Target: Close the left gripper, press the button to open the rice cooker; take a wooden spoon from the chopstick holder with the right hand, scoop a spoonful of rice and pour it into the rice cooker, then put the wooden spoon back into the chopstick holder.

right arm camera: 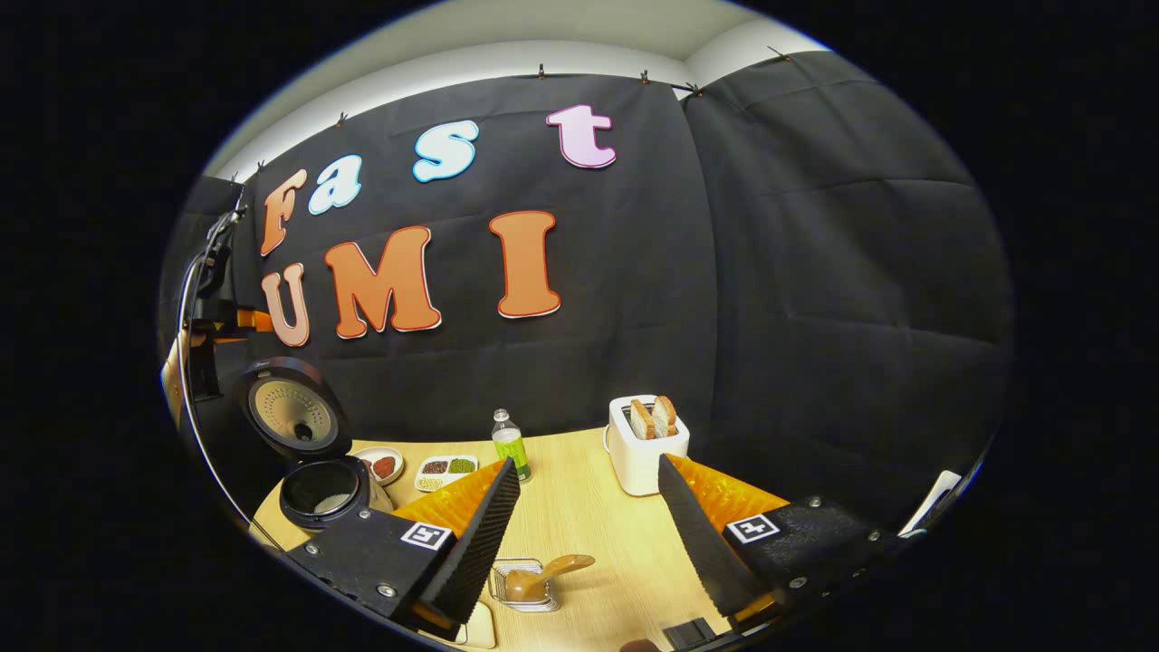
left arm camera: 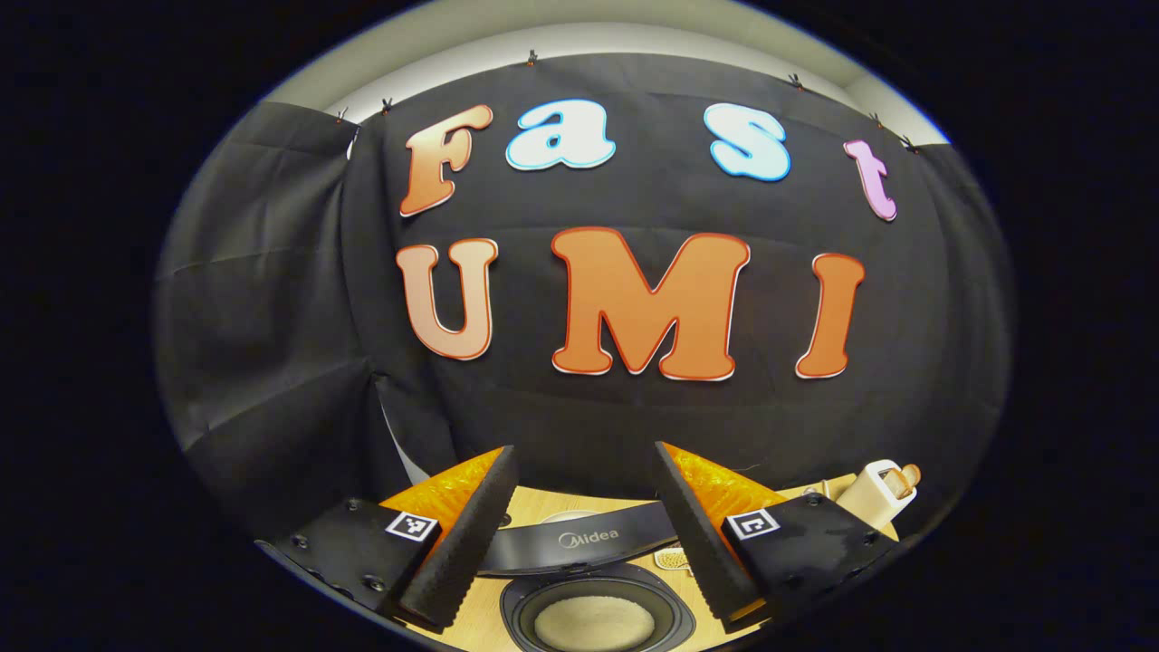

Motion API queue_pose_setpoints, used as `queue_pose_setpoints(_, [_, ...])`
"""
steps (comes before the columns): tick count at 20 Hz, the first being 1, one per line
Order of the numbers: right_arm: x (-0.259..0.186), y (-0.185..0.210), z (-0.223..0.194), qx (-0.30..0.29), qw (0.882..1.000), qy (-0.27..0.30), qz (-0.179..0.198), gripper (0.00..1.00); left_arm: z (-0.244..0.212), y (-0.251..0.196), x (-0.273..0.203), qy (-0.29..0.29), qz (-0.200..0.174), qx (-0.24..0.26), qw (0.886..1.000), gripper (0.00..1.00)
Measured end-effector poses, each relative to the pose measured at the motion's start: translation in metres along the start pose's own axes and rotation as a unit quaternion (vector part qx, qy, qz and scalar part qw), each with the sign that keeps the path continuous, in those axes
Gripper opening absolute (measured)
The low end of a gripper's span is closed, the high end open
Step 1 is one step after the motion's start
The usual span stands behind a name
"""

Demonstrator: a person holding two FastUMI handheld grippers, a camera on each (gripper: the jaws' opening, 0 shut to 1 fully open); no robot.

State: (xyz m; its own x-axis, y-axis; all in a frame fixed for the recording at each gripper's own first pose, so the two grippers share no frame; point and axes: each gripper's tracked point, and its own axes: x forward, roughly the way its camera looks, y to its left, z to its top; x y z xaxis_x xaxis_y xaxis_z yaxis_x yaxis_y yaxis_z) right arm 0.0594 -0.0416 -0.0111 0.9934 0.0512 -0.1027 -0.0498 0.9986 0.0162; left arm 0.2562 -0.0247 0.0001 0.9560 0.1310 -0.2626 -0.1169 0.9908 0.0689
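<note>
Rice cooker (right arm camera: pixel 321 471) open, lid up — wooden spoon (right arm camera: pixel 543 575) rests in chopstick holder (right arm camera: pixel 525 589).

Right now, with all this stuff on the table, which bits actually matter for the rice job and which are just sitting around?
For the job:
- rice cooker, lid up, rice in the pot
- wooden spoon, lying in the chopstick holder
- right gripper, open above the spoon
- left gripper, open over the cooker

Just lying about:
- toaster with bread slices
- green bottle
- divided dish
- small bowl

Blk rice cooker (right arm camera: pixel 317 471), white toaster (right arm camera: pixel 645 448), tan wood table (right arm camera: pixel 589 516).
</note>
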Motion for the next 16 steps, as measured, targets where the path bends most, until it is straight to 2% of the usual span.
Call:
queue_pose_setpoints(7, [-0.005, -0.002, 0.004, 0.008, 1.0, -0.001, -0.004, 0.95, -0.045, 0.002, 0.023, 0.045, -0.003, -0.012, 0.999, 1.0])
queue_pose_setpoints(10, [-0.006, -0.001, 0.002, 0.012, 1.0, 0.0, -0.002, 0.95, -0.046, -0.003, 0.013, 0.027, -0.018, -0.016, 0.999, 0.98])
queue_pose_setpoints(16, [-0.006, 0.012, -0.003, 0.014, 1.0, 0.004, 0.018, 0.95, -0.073, -0.018, -0.026, 0.036, -0.03, -0.016, 0.999, 1.0])
